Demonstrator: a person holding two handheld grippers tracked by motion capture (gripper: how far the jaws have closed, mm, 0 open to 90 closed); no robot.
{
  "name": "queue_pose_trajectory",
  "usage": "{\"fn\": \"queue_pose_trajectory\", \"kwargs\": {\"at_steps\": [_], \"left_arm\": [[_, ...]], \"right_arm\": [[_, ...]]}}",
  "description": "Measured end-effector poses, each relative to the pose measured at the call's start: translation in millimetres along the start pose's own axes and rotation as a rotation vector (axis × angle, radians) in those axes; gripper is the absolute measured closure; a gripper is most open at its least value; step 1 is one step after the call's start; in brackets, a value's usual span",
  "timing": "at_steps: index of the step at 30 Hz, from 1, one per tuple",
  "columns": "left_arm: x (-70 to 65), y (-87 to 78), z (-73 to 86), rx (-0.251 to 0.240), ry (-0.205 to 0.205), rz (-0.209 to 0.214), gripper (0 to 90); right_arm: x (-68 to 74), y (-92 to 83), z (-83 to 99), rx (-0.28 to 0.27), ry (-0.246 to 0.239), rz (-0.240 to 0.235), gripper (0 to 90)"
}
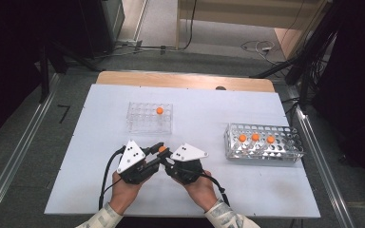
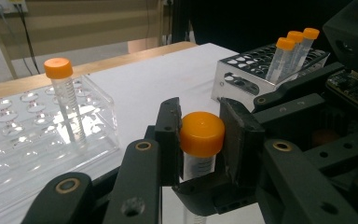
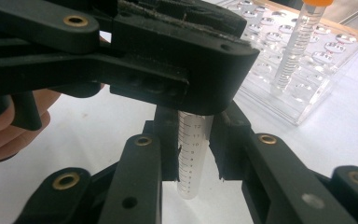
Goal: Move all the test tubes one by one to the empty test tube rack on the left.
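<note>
A clear tube with an orange cap point(image 1: 162, 149) is held upright between my two grippers above the white table, near its front middle. In the left gripper view, my left gripper point(image 2: 201, 140) is shut on the orange cap point(image 2: 202, 132), one pad against each side. In the right gripper view, my right gripper point(image 3: 195, 156) is shut on the graduated tube body point(image 3: 193, 158) just below the left gripper point(image 3: 182, 60). From above, the left gripper point(image 1: 153, 156) and right gripper point(image 1: 167, 159) meet tip to tip.
A clear plastic rack point(image 1: 142, 124) behind the grippers holds one orange-capped tube point(image 1: 159, 110). A perforated metal rack point(image 1: 285, 147) at the right holds three capped tubes point(image 1: 255, 137). The white table point(image 1: 209, 109) ends in a wooden strip at the back.
</note>
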State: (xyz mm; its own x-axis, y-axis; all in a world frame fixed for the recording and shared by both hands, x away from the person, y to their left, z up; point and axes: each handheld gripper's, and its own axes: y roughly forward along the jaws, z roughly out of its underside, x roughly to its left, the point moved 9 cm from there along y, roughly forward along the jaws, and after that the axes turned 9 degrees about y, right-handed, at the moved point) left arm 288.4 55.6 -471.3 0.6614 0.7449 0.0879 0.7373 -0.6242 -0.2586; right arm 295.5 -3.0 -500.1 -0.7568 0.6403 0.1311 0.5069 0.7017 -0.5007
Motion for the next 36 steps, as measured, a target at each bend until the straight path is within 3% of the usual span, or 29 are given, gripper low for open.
{"fn": "queue_pose_trajectory", "kwargs": {"at_steps": [1, 4, 9, 20, 26, 36], "left_arm": [[0.5, 0.2, 0.0, 0.001, -0.003, 0.0, 70.0], [4.6, 0.0, -1.2, -0.003, -0.014, -0.005, 70.0], [20.1, -1.6, -3.2, -0.003, -0.043, -0.032, 70.0], [69.4, -0.6, -22.8, -0.013, -0.081, -0.136, 70.0], [89.3, 8.8, -34.4, -0.01, -0.075, -0.182, 70.0], [116.3, 27.9, -50.6, -0.001, -0.068, -0.243, 70.1]], "right_arm": [[0.7, -0.1, 0.5, 0.006, 0.005, -0.013, 59.8], [2.5, -4.0, 2.3, 0.016, -0.011, -0.044, 47.0], [-9.2, -20.1, 8.3, 0.02, -0.011, -0.017, 33.7], [-52.0, -76.3, 43.0, 0.05, 0.038, 0.08, 27.7], [-71.4, -102.2, 64.2, 0.05, 0.077, 0.125, 27.2], [-95.1, -131.3, 72.2, 0.008, 0.138, 0.18, 27.4]]}}
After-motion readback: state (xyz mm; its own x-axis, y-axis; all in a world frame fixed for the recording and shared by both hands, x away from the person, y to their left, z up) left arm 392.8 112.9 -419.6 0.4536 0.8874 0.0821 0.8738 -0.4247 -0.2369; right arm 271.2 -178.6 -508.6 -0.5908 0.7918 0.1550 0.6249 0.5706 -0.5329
